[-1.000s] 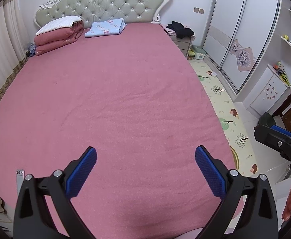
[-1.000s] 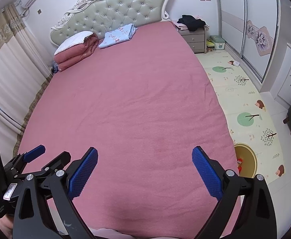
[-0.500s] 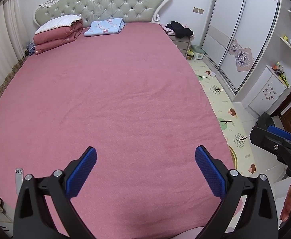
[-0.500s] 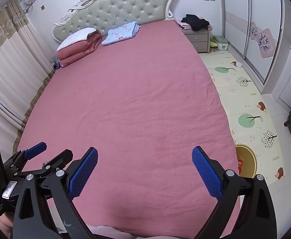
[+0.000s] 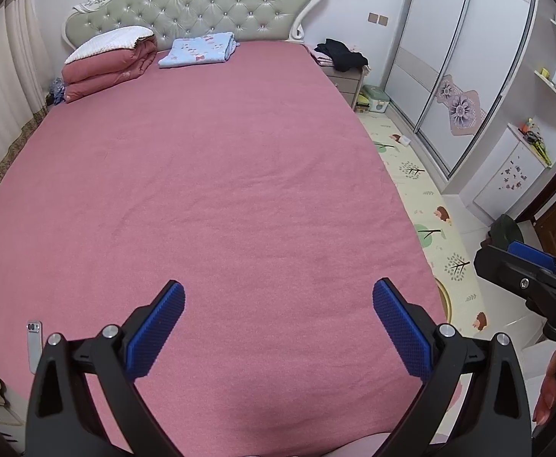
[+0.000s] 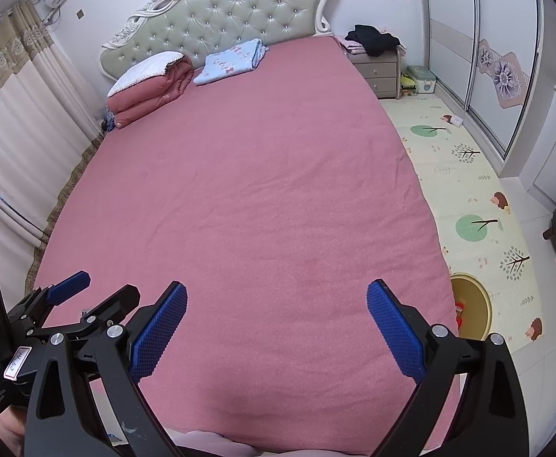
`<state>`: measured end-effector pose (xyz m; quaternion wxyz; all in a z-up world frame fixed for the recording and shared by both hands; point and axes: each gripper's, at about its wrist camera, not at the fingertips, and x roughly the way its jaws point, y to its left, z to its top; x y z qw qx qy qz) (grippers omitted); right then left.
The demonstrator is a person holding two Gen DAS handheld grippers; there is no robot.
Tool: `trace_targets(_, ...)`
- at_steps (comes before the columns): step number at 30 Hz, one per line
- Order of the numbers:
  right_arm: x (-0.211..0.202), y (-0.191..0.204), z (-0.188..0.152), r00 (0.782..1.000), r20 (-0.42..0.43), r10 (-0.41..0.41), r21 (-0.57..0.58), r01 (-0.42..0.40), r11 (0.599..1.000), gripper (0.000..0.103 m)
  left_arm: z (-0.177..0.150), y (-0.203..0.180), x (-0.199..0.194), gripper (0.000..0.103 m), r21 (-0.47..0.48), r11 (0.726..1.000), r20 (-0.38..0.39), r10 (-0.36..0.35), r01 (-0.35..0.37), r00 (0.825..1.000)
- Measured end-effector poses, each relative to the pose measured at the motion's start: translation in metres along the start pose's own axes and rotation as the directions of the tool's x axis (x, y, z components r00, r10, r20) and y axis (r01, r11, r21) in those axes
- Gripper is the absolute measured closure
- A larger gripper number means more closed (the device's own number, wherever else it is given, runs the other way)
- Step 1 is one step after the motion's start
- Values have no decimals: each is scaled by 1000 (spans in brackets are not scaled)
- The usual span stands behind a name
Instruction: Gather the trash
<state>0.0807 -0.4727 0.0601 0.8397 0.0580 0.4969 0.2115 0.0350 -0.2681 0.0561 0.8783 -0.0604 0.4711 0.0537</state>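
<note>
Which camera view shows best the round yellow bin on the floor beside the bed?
The right wrist view: the yellow bin shows most of its round opening, with something red inside, beside the bed. In the left wrist view only a thin curved sliver of its rim shows past the bed's edge.

Pink bed point(image 5: 220, 190) open ahead (quilt point(image 5: 106, 63), blanket point(image 5: 197, 50) far end).

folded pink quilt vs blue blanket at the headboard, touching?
Apart. In the right wrist view a strip of pink bedsheet shows between the folded pink quilt and the blue blanket; the left wrist view shows the same gap.
</note>
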Motion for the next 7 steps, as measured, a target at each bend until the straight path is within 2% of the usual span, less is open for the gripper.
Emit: trace_targets(7,1,2,0,1000,-1,2,1,-2,1000,11,-1,1,4,4,-10,1000,-24,-6,5,1000)
